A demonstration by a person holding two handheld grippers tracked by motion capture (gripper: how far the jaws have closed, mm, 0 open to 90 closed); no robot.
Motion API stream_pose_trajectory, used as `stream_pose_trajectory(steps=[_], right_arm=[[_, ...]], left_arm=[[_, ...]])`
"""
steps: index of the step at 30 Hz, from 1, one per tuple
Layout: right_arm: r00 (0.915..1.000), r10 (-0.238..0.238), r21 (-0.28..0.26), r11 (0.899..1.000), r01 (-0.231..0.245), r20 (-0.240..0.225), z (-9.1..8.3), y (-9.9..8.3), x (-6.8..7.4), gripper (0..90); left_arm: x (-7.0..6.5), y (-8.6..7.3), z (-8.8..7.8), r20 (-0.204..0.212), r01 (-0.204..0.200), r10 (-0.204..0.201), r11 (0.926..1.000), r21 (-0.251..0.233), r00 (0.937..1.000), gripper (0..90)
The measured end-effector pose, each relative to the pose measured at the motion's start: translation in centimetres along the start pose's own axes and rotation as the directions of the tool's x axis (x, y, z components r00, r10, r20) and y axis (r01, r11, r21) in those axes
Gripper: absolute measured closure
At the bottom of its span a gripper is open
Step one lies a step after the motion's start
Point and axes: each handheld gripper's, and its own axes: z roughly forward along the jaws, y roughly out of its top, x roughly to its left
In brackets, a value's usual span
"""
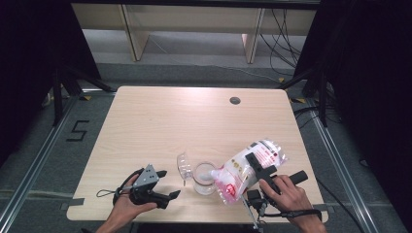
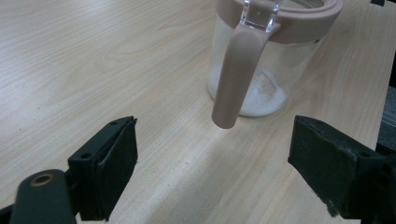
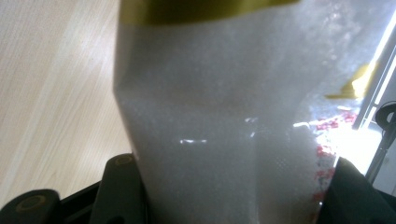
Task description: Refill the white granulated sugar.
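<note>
Tipping the bag of white granules (image 1: 245, 167) mouth-down over the glass jar (image 1: 204, 178) in the lower middle of the high view, so the contents slide in; a thin white layer already sits at the bottom. The right gripper (image 1: 256, 165) has its jaws clamped on the bag's sides. The jar's lid (image 1: 183, 166) is flipped open leftward, out of the way. The left gripper (image 1: 167, 183) waits lower left, jaws wide and empty

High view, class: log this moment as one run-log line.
right gripper: shut on bag, tilted over jar | left gripper: open, empty | jar: lid open, white grains inside | table
</note>
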Motion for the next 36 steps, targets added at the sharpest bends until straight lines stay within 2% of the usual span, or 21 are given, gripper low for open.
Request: stream_pose_trajectory(steps=[3, 7, 14, 16, 18, 19, 20, 21, 26, 27, 30, 31, 32, 33, 36], right_arm=[[1.0000, -0.004, 0.000, 1.000, 0.004, 0.001, 0.00, -0.01, -0.08, 49.3], [0.9999, -0.013, -0.002, 1.000, 0.013, 0.002, 0.01, -0.02, -0.17, 49.4], [1.0000, -0.010, 0.003, 1.000, 0.010, -0.002, 0.02, 0.00, -0.01, 49.5], [0.9999, 0.007, 0.008, 1.000, -0.007, -0.009, -0.03, 0.00, 0.07, 49.5], [1.0000, -0.004, 0.010, 1.000, 0.004, -0.005, -0.12, 0.01, -0.10, 49.6], [0.9995, 0.029, 0.018, 0.999, -0.029, -0.008, -0.24, 0.06, 0.11, 49.6], [0.9995, 0.029, 0.018, 0.999, -0.029, -0.008, -0.24, 0.06, 0.11, 49.6], [0.9999, 0.012, 0.013, 1.000, -0.012, -0.003, -0.22, 0.10, -0.11, 49.7], [1.0000, -0.003, 0.013, 1.000, 0.003, -0.001, -0.24, 0.14, -0.23, 49.7], [0.9996, -0.028, 0.004, 1.000, 0.028, -0.002, -0.14, 0.17, -0.40, 49.8], [0.9996, -0.030, 0.002, 1.000, 0.030, -0.001, -0.13, 0.20, -0.37, 49.8], [0.9999, -0.008, 0.014, 1.000, 0.008, -0.006, -0.22, 0.21, -0.18, 50.0], [0.9999, -0.008, 0.014, 1.000, 0.008, -0.006, -0.22, 0.21, -0.18, 50.0], [0.9995, -0.032, 0.002, 0.999, 0.032, 0.000, -0.13, 0.20, -0.39, 50.0], [0.9996, -0.029, 0.003, 1.000, 0.029, -0.004, -0.13, 0.18, -0.41, 50.1]], left_arm=[[0.02, -0.05, 0.11, 0.004, 0.007, -0.007, 0.9999, -0.010, 1.0000, 15.1], [-0.03, -0.02, 0.07, 0.000, 0.008, -0.008, 1.0000, 0.000, 1.0000, 15.1], [-0.05, 0.00, 0.03, 0.003, 0.013, -0.013, 0.9999, -0.009, 0.9999, 15.1], [-0.03, 0.00, 0.07, 0.006, 0.010, -0.010, 0.9999, -0.006, 0.9999, 15.1], [-0.04, 0.02, 0.05, 0.004, 0.007, -0.007, 1.0000, -0.005, 1.0000, 15.1], [-0.04, 0.03, 0.01, 0.003, 0.007, -0.007, 0.9999, -0.010, 1.0000, 15.1], [-0.04, 0.03, 0.01, 0.003, 0.007, -0.007, 0.9999, -0.010, 1.0000, 15.1], [-0.04, 0.03, 0.02, 0.002, 0.014, -0.014, 0.9998, -0.011, 0.9999, 15.1], [-0.03, 0.02, 0.02, 0.002, 0.002, -0.002, 1.0000, -0.001, 1.0000, 15.1], [-0.03, 0.03, 0.00, 0.001, 0.002, -0.002, 1.0000, -0.002, 1.0000, 15.1], [-0.03, 0.04, 0.01, 0.003, 0.004, -0.004, 0.9999, -0.010, 1.0000, 15.1], [-0.06, 0.03, 0.01, 0.002, 0.010, -0.010, 0.9999, -0.011, 0.9999, 15.1], [-0.06, 0.03, 0.01, 0.002, 0.010, -0.010, 0.9999, -0.011, 0.9999, 15.2], [-0.06, 0.04, 0.02, 0.004, 0.007, -0.007, 0.9999, -0.010, 1.0000, 15.1], [-0.06, 0.03, 0.03, 0.004, 0.007, -0.007, 1.0000, -0.007, 1.0000, 15.1]])
